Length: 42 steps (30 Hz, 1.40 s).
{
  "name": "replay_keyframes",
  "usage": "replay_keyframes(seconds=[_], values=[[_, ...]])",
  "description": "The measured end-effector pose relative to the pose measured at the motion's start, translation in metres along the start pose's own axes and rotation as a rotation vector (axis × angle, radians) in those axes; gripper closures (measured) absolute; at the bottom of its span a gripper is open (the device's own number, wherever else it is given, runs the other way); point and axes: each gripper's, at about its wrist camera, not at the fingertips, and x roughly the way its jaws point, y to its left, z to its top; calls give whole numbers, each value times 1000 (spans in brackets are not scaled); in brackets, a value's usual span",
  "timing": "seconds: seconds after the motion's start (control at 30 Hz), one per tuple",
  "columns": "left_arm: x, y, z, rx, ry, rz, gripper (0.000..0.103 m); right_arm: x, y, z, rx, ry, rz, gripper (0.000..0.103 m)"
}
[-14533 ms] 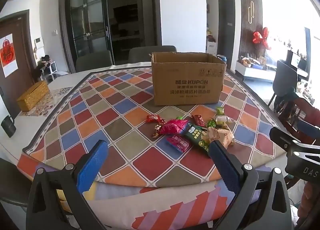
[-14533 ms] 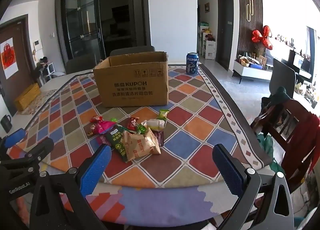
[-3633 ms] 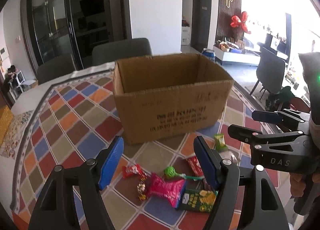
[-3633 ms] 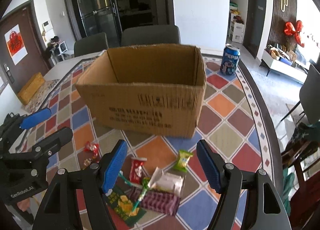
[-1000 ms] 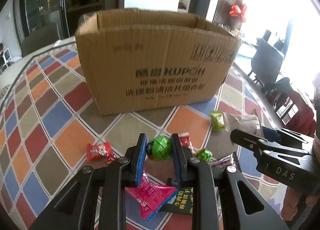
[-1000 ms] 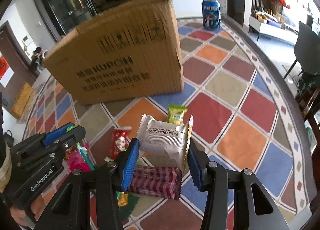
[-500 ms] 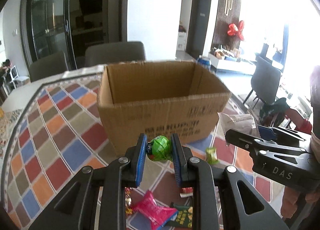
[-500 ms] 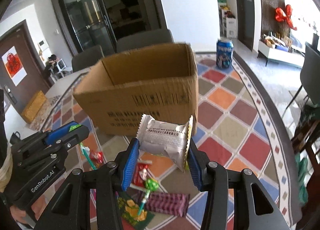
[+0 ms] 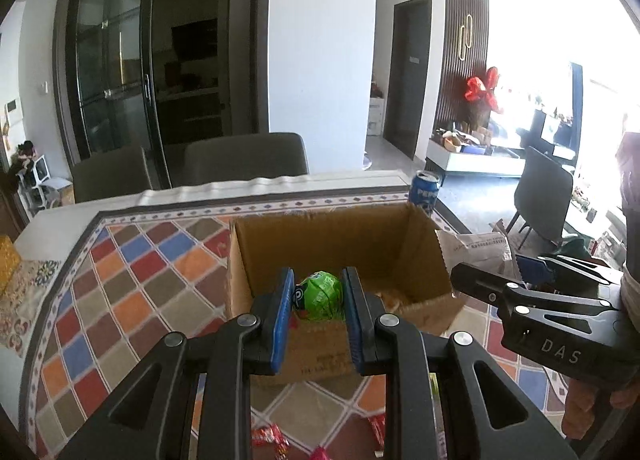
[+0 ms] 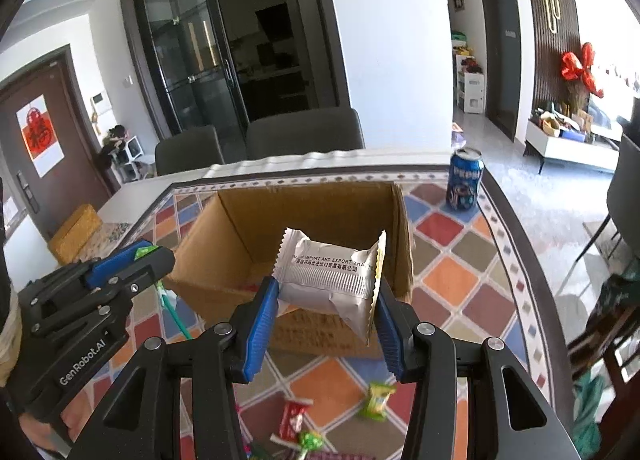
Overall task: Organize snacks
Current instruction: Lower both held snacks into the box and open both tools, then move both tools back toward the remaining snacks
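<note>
My left gripper (image 9: 318, 294) is shut on a round green-wrapped lollipop (image 9: 320, 296), held above the near wall of the open cardboard box (image 9: 416, 236); its stick hangs below in the right wrist view. My right gripper (image 10: 326, 300) is shut on a silver snack packet (image 10: 332, 274), raised in front of the cardboard box (image 10: 236, 236). The packet also shows at the right of the left wrist view as a silver snack packet (image 9: 476, 250) above the right gripper's black body. Something orange lies on the box floor. Loose wrapped sweets (image 10: 378, 398) stay on the checked tablecloth below.
A blue Pepsi can (image 10: 464, 181) stands behind the box to the right. Grey chairs (image 9: 244, 157) line the table's far side. A woven yellow box (image 10: 76, 232) sits at the far left. A hand (image 9: 592, 408) grips the right tool.
Both grippers have risen with their snacks and now look down into the open box from above; the box has dropped lower in both views and its inside floor shows.
</note>
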Motion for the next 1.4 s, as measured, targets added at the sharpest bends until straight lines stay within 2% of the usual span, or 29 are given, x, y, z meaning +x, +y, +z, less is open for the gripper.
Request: replay_keyframes(seconds=[0.4, 0.73, 0.77, 0.83, 0.87, 0.9, 0.93, 1.2, 1.4], values=[[32, 6, 31, 49, 24, 44, 78, 30, 8, 39, -46, 42, 15, 55], [68, 11, 31, 61, 89, 89, 78, 63, 10, 43, -71, 109, -4, 55], [71, 11, 30, 63, 100, 99, 77, 66, 9, 43, -71, 114, -6, 55], [72, 11, 28, 64, 104, 126, 65, 70, 9, 42, -75, 124, -7, 54], [71, 12, 28, 62, 99, 136, 55, 71, 9, 41, -75, 119, -7, 50], [69, 12, 26, 58, 92, 145, 51, 70, 8, 41, -77, 118, -15, 47], [66, 13, 25, 57, 91, 147, 51, 70, 8, 40, -77, 114, -30, 43], [45, 18, 15, 45, 109, 148, 48, 49, 14, 30, -86, 86, -50, 43], [26, 21, 2, 29, 119, 154, 48, 40, 20, 20, -79, 111, -27, 43]])
